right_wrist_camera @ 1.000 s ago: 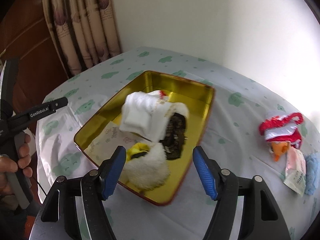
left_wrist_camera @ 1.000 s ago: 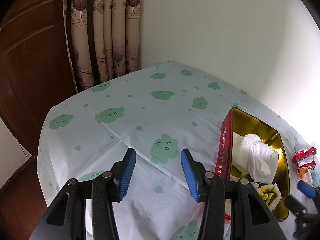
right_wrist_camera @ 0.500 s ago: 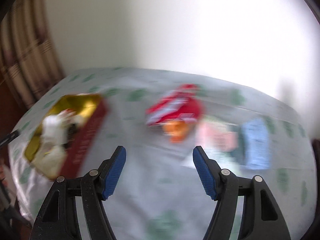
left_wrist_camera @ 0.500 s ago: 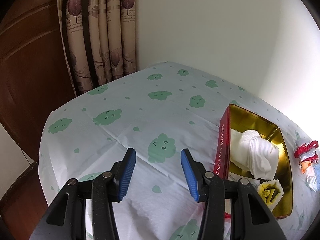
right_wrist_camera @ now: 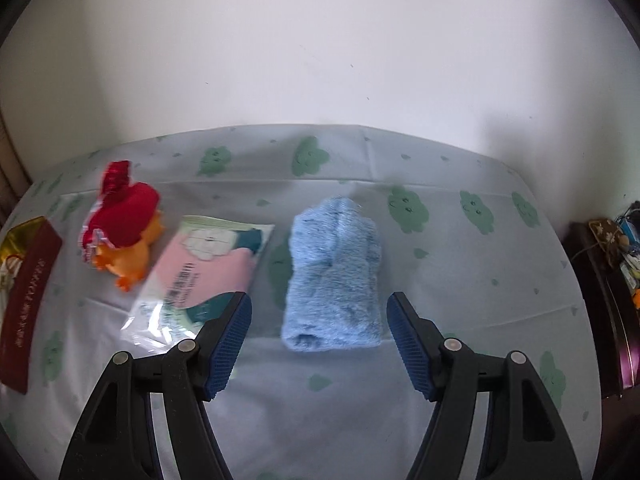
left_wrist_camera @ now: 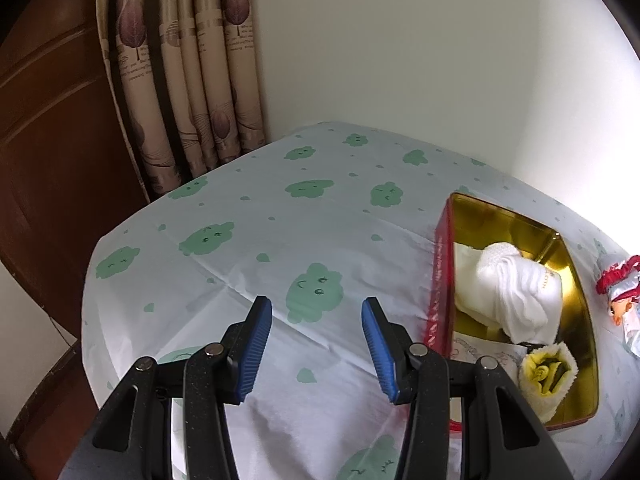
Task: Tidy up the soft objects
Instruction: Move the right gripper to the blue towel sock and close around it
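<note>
Faintly, illegible gold lettering, red tin [left_wrist_camera: 439,292] side.

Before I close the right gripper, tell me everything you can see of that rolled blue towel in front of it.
The fluffy light-blue rolled towel lies on the cloud-print tablecloth, its roll axis pointing away from the camera, the spiral end facing the right gripper. The pile looks plush, slightly darker in patches. It sits between the open blue fingertips, which have not reached it; nothing grips it. The pink-and-white plastic packet lies to its left with a gap between them.
</note>
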`<state>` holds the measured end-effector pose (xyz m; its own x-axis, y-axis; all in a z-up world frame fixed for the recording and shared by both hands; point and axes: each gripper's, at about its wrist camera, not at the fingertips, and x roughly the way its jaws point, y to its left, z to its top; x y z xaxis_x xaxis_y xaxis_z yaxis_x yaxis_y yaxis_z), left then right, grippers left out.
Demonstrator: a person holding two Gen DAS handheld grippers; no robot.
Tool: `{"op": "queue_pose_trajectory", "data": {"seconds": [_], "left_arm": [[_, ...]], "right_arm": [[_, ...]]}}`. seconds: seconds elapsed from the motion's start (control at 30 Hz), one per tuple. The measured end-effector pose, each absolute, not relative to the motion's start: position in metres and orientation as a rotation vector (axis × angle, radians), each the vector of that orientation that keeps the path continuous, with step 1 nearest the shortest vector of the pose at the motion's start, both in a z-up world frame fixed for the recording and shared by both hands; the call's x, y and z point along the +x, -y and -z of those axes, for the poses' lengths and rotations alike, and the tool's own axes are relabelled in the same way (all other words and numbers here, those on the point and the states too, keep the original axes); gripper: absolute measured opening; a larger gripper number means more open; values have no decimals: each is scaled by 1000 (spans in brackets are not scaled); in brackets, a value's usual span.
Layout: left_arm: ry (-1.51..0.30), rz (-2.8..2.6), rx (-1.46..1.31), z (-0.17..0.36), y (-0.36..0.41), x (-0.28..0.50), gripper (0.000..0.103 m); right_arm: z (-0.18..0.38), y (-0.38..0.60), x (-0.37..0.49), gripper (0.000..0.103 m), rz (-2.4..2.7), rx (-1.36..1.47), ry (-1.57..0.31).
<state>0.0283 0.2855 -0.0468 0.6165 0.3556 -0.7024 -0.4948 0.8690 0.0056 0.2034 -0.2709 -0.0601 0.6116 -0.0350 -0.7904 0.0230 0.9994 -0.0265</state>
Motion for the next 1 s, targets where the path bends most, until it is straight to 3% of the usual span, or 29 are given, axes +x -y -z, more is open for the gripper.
{"op": "queue_pose_trajectory", "data": {"seconds": [0.47, 1.0], "left_arm": [[-754, -497, -106, 33, -255, 29, 48], [-774, -235, -27, 15, -154, 56, 48]], "right_arm": [[101, 287, 244, 67, 23, 11, -944], [106, 282, 247, 67, 14, -5, -960]]}}
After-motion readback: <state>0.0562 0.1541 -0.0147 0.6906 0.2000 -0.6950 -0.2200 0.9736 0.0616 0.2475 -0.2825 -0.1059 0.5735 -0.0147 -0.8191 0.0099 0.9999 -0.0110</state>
